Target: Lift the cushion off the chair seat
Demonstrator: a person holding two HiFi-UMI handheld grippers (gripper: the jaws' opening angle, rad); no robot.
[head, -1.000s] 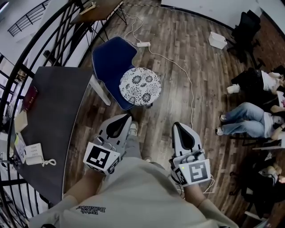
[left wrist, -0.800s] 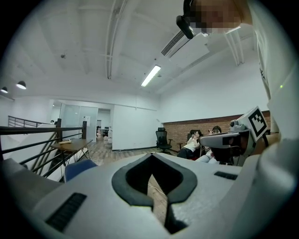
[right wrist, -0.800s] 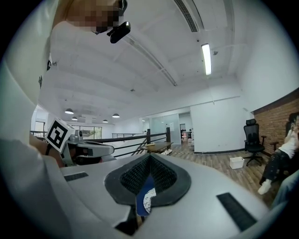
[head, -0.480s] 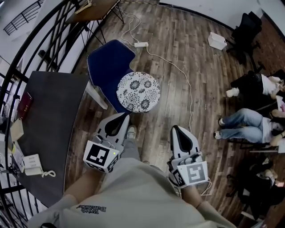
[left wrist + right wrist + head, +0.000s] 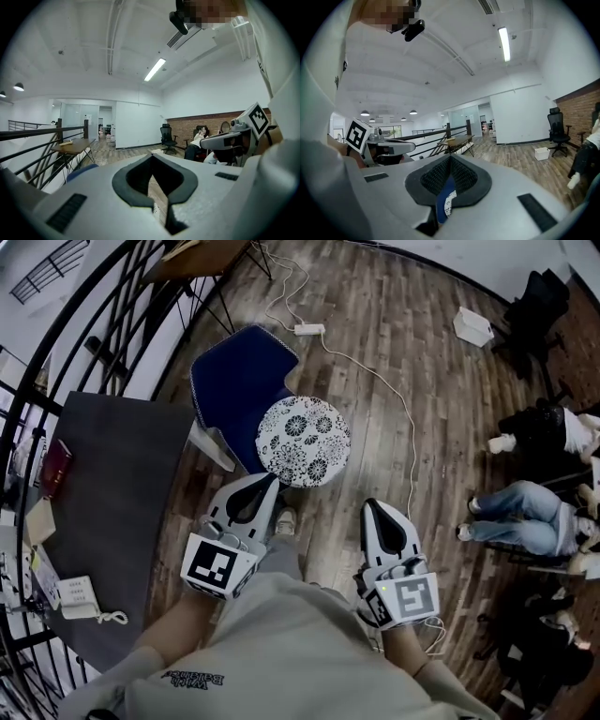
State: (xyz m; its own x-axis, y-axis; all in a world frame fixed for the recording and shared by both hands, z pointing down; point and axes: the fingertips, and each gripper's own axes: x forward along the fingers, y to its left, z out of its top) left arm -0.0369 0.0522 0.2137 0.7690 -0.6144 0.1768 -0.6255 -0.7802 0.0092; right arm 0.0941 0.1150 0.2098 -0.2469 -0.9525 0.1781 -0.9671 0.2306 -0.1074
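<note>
Left hand-held gripper (image 5: 262, 482) is shut tight with nothing in it, the round flower-print cushion (image 5: 303, 441) sits on the blue chair (image 5: 234, 381) seat just ahead of it, and the right hand-held gripper (image 5: 371, 509) is closed and empty too.

The person wears a cream sweatshirt (image 5: 281, 652) with small dark lettering (image 5: 192, 678) toward seven o'clock in the head view, plus grey trousers (image 5: 278, 554) and a pale shoe (image 5: 281, 519). The left gripper (image 5: 266, 484) and right gripper (image 5: 372, 510) are pale grey teardrop shells with dark-lined fingers (image 5: 247, 509). Each carries a cube (image 5: 216, 566) of black-and-white square markers. A green light (image 5: 382, 591) glows on the right one, and a white cable (image 5: 437, 634) trails at its five o'clock.
</note>
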